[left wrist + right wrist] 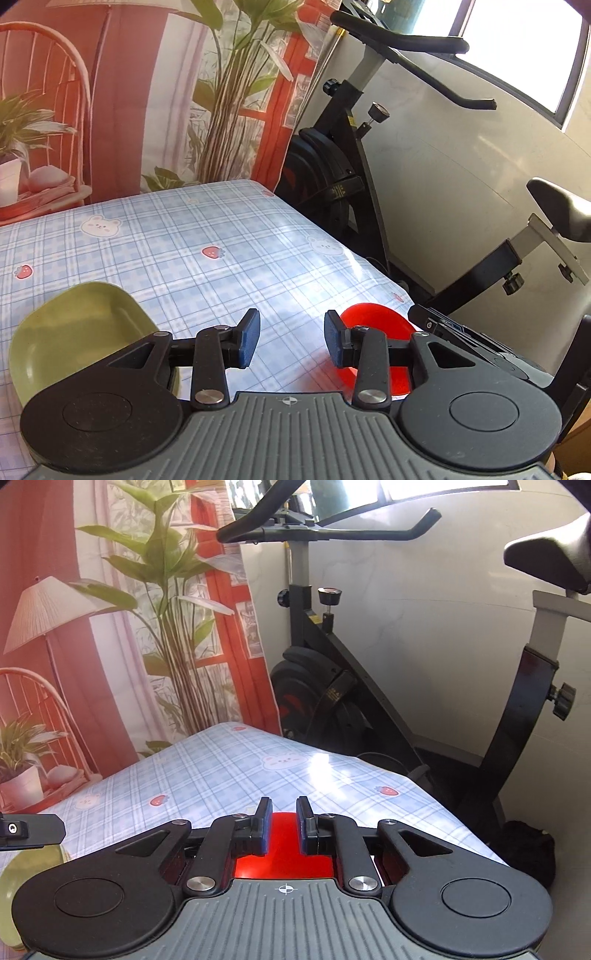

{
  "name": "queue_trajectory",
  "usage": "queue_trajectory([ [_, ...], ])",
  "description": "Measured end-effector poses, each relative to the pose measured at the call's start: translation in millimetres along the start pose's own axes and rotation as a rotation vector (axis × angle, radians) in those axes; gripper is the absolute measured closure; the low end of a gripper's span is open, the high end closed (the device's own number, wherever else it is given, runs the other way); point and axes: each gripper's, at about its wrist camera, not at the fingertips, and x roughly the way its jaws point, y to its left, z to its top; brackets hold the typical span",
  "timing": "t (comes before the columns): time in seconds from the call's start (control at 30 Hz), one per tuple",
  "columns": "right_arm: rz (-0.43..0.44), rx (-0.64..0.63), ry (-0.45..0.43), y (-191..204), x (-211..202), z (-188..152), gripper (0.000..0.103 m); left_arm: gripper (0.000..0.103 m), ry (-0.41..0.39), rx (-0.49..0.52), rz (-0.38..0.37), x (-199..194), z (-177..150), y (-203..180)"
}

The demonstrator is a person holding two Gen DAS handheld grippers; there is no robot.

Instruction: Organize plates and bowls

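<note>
A green squarish plate [77, 332] lies on the table at the lower left of the left wrist view, partly under my left gripper's body. A red round dish [376, 323] lies at the table's right edge. My left gripper [291, 341] is open and empty above the cloth between the two. In the right wrist view the red dish [284, 845] lies under and between the fingers of my right gripper [284, 821], whose jaws stand a little apart; no clear grip shows. The green plate [33, 878] shows at the lower left there.
The table [207, 225] has a blue checked cloth with bears and strawberries. An exercise bike [354, 147] stands close off the right edge. A printed backdrop [129, 92] hangs behind the table. The left gripper's tip [26, 829] shows at the left edge.
</note>
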Motion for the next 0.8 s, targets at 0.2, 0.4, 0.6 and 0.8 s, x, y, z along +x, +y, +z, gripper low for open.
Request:
queue_trajectory([
  [0.2,-0.044,0.015,0.015,-18.9,6.4,-8.2,0.086,0.063,0.061,0.037,-0.044,36.7,-15.3,-22.6],
  [0.4,-0.038,0.047,0.065,-35.3,12.1,-16.1,0.086,0.063,0.117,0.054,-0.050,64.9,-26.4,-33.4],
  [0.6,-0.012,0.062,0.117,-40.2,16.7,-22.6,0.087,0.064,0.144,0.022,-0.049,82.5,-28.7,-33.5],
  [0.8,0.024,0.066,0.141,-40.9,18.9,-25.3,0.097,0.092,0.158,0.013,-0.046,87.0,-27.3,-31.0],
])
